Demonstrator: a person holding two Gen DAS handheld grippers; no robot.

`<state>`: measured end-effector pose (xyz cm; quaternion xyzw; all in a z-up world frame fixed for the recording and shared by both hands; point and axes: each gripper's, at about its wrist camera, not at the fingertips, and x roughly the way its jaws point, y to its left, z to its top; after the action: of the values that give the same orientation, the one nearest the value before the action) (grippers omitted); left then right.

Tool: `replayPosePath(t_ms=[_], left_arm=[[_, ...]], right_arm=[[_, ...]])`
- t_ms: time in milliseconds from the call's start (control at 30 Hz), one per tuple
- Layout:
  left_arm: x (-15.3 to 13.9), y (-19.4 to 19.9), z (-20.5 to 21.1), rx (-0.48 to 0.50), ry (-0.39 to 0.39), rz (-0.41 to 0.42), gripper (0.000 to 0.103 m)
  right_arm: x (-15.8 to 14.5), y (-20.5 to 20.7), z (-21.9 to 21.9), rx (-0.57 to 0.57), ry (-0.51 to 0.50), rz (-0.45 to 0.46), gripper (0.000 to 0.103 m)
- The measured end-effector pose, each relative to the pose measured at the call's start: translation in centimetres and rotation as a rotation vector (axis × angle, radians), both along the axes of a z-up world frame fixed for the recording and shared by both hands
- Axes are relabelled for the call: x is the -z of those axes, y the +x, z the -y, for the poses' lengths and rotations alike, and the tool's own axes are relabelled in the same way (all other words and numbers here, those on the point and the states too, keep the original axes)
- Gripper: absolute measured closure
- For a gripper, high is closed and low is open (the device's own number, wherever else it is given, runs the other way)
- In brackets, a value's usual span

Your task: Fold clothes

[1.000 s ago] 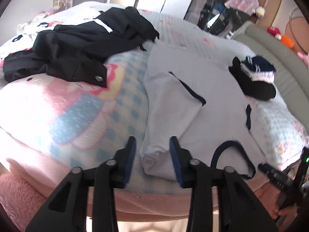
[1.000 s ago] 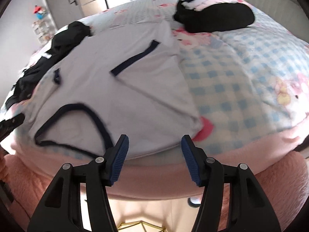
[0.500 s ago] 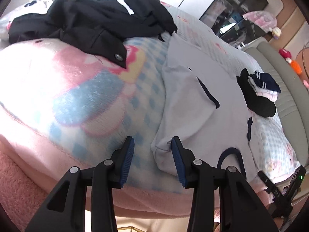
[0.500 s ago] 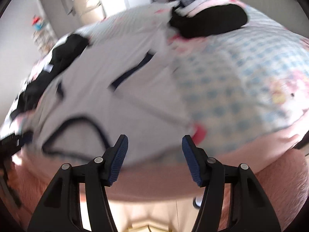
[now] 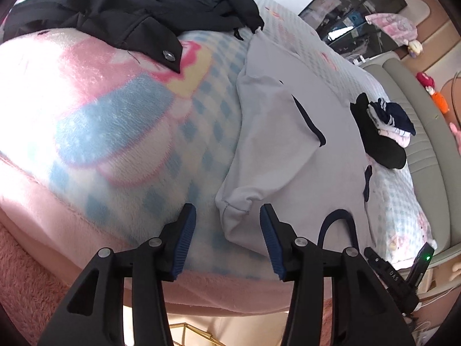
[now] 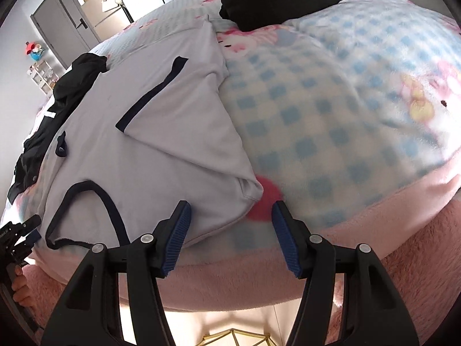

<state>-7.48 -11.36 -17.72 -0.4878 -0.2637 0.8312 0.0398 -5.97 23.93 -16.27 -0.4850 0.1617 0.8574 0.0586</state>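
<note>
A pale grey T-shirt (image 5: 288, 132) with navy trim lies flat along the near edge of the bed (image 5: 109, 132), both sleeves folded inward. The left gripper (image 5: 227, 242) hangs over its shoulder corner, fingers just widened and empty; the right gripper (image 6: 230, 236) hangs over the other shoulder corner, fingers wide and empty. The step looks like taking both corners; next, each should descend and pinch its corner.

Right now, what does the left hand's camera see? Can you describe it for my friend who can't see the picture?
The left gripper is open over the near shoulder corner of a pale grey T-shirt with navy trim, spread on a pink and blue checked blanket. A black jacket lies beyond, and folded clothes sit to the right.
</note>
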Motion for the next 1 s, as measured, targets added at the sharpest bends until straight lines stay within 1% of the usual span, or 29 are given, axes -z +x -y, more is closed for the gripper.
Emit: replayPosePath(t_ms=[67,100,133,167,200,267,333,433,467,533,633,667,700,767,800,833,933,1000], left_arm=[[-0.1,0.2,0.1,-0.005,0.006,-0.019,0.055],[-0.2,0.4,0.2,-0.011,0.008,-0.023,0.056],[-0.2,0.5,0.2,-0.019,0.006,-0.021,0.061],[-0.3,0.7,0.3,-0.028,0.002,-0.019,0.07],[-0.4,0.8,0.4,-0.032,-0.009,-0.014,0.074],[-0.5,0.9,0.4,-0.024,-0.005,-0.013,0.081],[-0.7,1.1,0.4,-0.01,0.012,-0.016,0.085],[-0.5,1.3,0.5,0.006,0.006,0.001,0.085],[-0.2,1.2,0.5,0.012,0.008,0.021,0.085],[0.2,1.2,0.7,0.001,0.027,0.037,0.083],[0.3,1.5,1.3,-0.038,0.071,0.029,0.082],[0.3,1.6,1.4,-0.043,0.084,0.025,0.079],[0.4,1.7,1.6,-0.046,0.097,0.02,0.077],[0.7,1.7,1.6,-0.049,0.118,0.02,0.07],[0.7,1.8,1.5,-0.048,0.125,0.016,0.068],[0.7,1.9,1.3,-0.047,0.123,0.012,0.066],[0.5,2.0,0.8,-0.047,0.105,0.004,0.066],[0.4,2.1,0.7,-0.043,0.115,-0.005,0.066]], right_arm=[[-0.2,0.0,0.0,-0.001,-0.009,-0.002,0.043],[-0.3,0.0,-0.1,0.001,-0.02,-0.007,0.045],[-0.4,0.0,-0.2,0.003,-0.03,-0.013,0.048],[-0.6,0.1,-0.2,0.004,-0.039,-0.021,0.057],[-0.7,0.1,-0.3,0.004,-0.046,-0.023,0.064],[-1.1,0.3,-0.6,0.01,-0.065,-0.032,0.066],[-1.4,0.3,-0.8,0.014,-0.089,-0.042,0.066],[-1.4,0.3,-0.9,0.015,-0.106,-0.034,0.066],[-1.2,0.3,-0.8,0.012,-0.107,-0.026,0.065],[-0.7,0.3,-0.6,0.006,-0.107,-0.01,0.065],[-0.4,0.4,-0.4,0.006,-0.103,-0.005,0.064],[-0.4,0.4,-0.4,0.01,-0.099,-0.004,0.061],[-0.4,0.4,-0.4,0.015,-0.096,-0.004,0.06],[-0.4,0.5,-0.5,0.029,-0.1,-0.008,0.057],[-0.3,0.5,-0.5,0.028,-0.106,-0.006,0.057],[-0.3,0.6,-0.4,0.025,-0.111,-0.005,0.057],[-0.4,0.8,0.0,-0.002,-0.127,-0.015,0.057],[-0.3,0.9,0.4,-0.017,-0.122,-0.017,0.057]])
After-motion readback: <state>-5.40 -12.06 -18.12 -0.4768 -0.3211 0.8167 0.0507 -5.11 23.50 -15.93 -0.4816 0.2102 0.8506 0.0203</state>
